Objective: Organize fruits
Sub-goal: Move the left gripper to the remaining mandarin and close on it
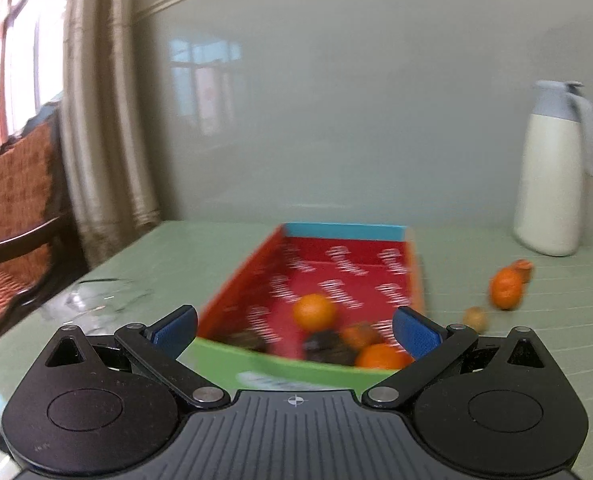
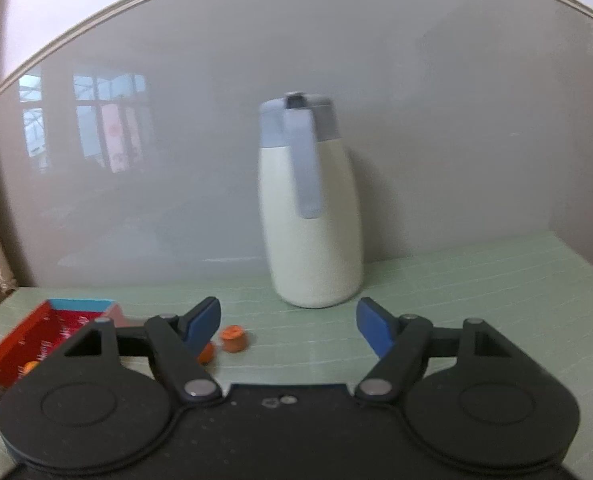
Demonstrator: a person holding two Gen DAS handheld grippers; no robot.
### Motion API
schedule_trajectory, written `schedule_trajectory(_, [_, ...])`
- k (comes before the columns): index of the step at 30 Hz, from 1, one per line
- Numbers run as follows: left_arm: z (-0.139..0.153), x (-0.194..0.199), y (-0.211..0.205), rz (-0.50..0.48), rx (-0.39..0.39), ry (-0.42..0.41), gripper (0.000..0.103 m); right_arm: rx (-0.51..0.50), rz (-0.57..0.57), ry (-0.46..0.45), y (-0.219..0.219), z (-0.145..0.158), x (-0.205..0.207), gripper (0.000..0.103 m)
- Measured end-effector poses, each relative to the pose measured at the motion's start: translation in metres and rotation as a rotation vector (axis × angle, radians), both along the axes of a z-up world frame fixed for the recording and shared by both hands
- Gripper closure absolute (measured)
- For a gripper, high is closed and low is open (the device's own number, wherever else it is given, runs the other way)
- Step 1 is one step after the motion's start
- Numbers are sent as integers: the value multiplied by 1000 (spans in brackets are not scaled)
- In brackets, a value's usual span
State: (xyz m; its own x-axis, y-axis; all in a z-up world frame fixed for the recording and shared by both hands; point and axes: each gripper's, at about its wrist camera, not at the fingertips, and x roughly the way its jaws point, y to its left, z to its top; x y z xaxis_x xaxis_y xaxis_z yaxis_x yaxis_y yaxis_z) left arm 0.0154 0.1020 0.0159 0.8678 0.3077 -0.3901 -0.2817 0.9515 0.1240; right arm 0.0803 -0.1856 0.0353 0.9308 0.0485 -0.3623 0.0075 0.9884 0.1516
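the box [image 1: 336,268] lies on the green table [image 1: 200,256] with its red inside facing up, so fruit can be dropped straight in; several oranges [image 1: 314,312] and some dark fruit already sit at its near end. the left gripper [image 1: 294,330] hangs over that near end, jaws spread and empty, as if it has nothing to carry. to the box's right, loose on the table, lie an orange [image 1: 506,288], a small brown fruit [image 1: 474,318] and another piece behind. the right gripper [image 2: 288,326] is released too, nothing between its pads, facing the flask [image 2: 312,208] by the wall, the loose fruit [image 2: 234,338] just beside its left finger, likely the next pick.
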Motion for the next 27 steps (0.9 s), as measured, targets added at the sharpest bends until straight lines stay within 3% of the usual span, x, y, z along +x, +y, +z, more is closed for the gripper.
schedule_trajectory(13, [-6, 36, -94, -202, -12, 1, 2, -30, -130, -8, -70, -7, 0, 28])
schedule_trajectory(19, [-17, 61, -117, -236, -10, 36, 11, -67, -168, 3, -88, -14, 0, 28])
schedule_trajectory(27, [-30, 96, -134, -258, -26, 50, 13, -98, -269, 44, -129, -34, 7, 28])
